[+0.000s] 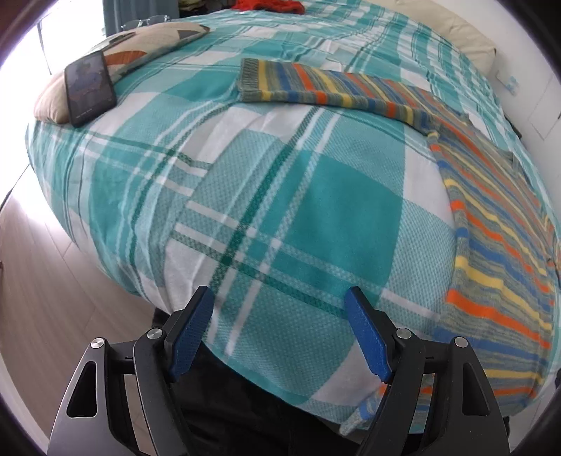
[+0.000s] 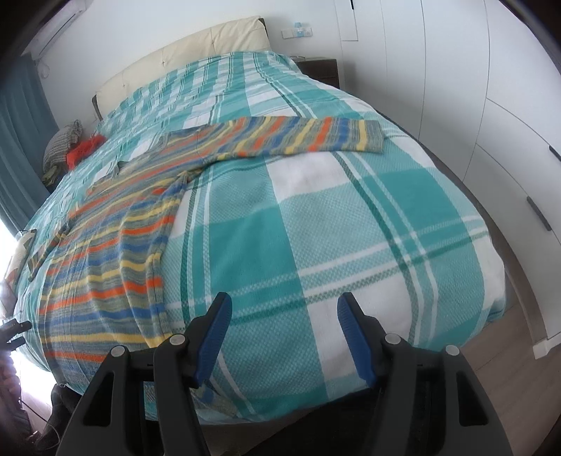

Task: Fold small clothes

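Observation:
A striped knit sweater [image 1: 498, 224] in orange, yellow, blue and grey lies spread flat on the teal plaid bedspread [image 1: 280, 196]. One sleeve [image 1: 315, 86] stretches out to the left in the left wrist view. My left gripper [image 1: 280, 305] hovers open over bare bedspread to the left of the sweater's body, with nothing between its blue pads. In the right wrist view the sweater [image 2: 115, 245] lies at the left, its other sleeve [image 2: 308, 138] reaching right. My right gripper [image 2: 284, 312] is open over the bedspread [image 2: 350, 228], just right of the sweater's hem, holding nothing.
A black phone [image 1: 89, 87] rests on a patterned cushion [image 1: 140, 52] at the bed's far left corner. Red clothing [image 1: 270, 5] lies near the far edge. A cream headboard [image 2: 196, 52], white wardrobes [image 2: 508, 105] and wooden floor [image 1: 42, 266] surround the bed.

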Available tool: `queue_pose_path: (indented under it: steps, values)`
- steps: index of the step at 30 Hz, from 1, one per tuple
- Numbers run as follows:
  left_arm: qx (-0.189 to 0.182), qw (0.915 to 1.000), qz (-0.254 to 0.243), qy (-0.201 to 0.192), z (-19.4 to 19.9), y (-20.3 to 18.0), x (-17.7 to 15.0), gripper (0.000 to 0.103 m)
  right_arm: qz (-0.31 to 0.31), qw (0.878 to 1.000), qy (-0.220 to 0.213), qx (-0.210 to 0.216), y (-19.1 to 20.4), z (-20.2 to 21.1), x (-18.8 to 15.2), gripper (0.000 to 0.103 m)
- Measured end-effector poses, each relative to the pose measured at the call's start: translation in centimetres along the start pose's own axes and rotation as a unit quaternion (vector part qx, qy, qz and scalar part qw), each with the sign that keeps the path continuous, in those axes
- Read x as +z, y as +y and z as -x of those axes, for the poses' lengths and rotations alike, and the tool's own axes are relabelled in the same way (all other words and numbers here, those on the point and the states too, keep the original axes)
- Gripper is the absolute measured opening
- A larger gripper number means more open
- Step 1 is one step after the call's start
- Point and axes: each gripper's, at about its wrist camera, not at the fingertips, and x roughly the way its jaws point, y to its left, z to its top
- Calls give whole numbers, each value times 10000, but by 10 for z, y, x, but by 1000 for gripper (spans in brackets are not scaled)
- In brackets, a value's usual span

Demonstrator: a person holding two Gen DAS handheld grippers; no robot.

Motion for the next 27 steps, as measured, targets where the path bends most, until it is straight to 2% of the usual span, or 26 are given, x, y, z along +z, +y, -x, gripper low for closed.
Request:
queue_pose_path:
  steps: [3, 7, 11, 14, 18, 22, 24, 25, 27]
  values:
    - [-3, 10000, -1, 1, -2, -8, -6, 82, 113, 9999, -5, -85, 3, -3, 0, 62]
    - [-70, 9999, 78, -12, -1, -8, -10, 83, -33, 9998, 110, -142, -2, -4, -15, 62]
    - [-98, 9999, 85, -32, 2, -6, -7, 83, -177, 9994, 208, -210, -8, -3, -32, 62]
    - [-144, 9998, 58, -87, 5, -9, 1, 83, -307, 9990, 207, -239, -14, -3, -32, 62]
    - [-182, 9995, 3, -277, 8, -20, 16, 86, -314, 9991, 14, -293, -15, -4, -13, 62]
    - [-220, 9989, 10, -410, -1, -32, 28, 89, -150, 9987, -374, -304, -8, -4, 22, 62]
    - [-137, 9990, -51, -417, -11, -38, 31, 91, 23, 9978, -529, -402, -4, -6, 40, 63]
    - [-59, 9992, -122, -383, -18, -40, 31, 96, 78, 9974, -565, -432, -2, -10, 47, 63]
    - [103, 9986, -300, -420, -27, -46, 26, 100, 126, 9974, -518, -485, 0, -19, 55, 64]
